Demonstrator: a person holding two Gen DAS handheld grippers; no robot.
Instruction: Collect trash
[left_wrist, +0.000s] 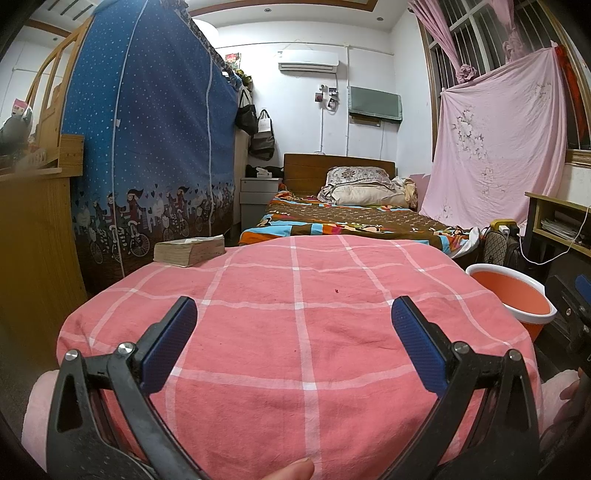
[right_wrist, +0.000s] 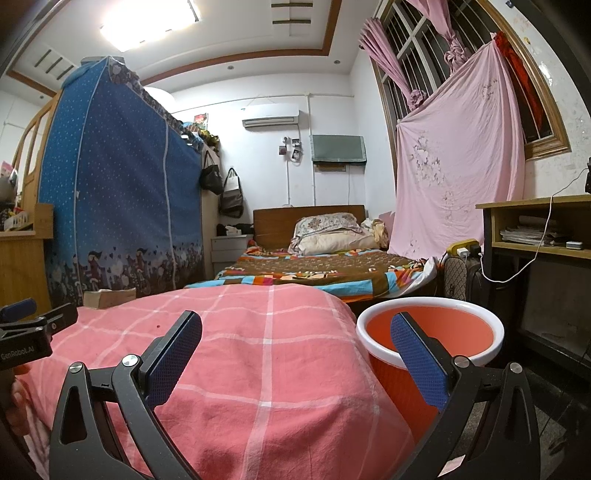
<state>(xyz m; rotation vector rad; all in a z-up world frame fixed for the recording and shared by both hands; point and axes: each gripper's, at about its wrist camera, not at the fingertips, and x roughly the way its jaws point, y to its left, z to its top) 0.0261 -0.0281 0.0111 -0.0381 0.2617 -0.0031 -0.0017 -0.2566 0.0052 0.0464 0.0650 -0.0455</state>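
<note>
An orange waste bin (left_wrist: 546, 311) with a white rim (right_wrist: 495, 349) stands on the floor just right of a surface draped in pink checked cloth (left_wrist: 303, 354). My left gripper (left_wrist: 295, 306) hovers open above the cloth with nothing between its fingers. My right gripper (right_wrist: 295, 321) is also open and holds nothing; its right finger (right_wrist: 417, 350) overlaps the bin's rim in the right wrist view. A tiny red speck (left_wrist: 336, 291) lies on the cloth (right_wrist: 280, 369). The bin's inside looks bare as far as I can see. Each gripper shows at the other view's edge.
A thick worn book (left_wrist: 190, 249) lies at the cloth's far left corner. Beyond are a bed (left_wrist: 351, 221) with a patterned cover, a blue fabric wardrobe (left_wrist: 147, 147) on the left, and a desk (right_wrist: 535, 236) with a white cable on the right.
</note>
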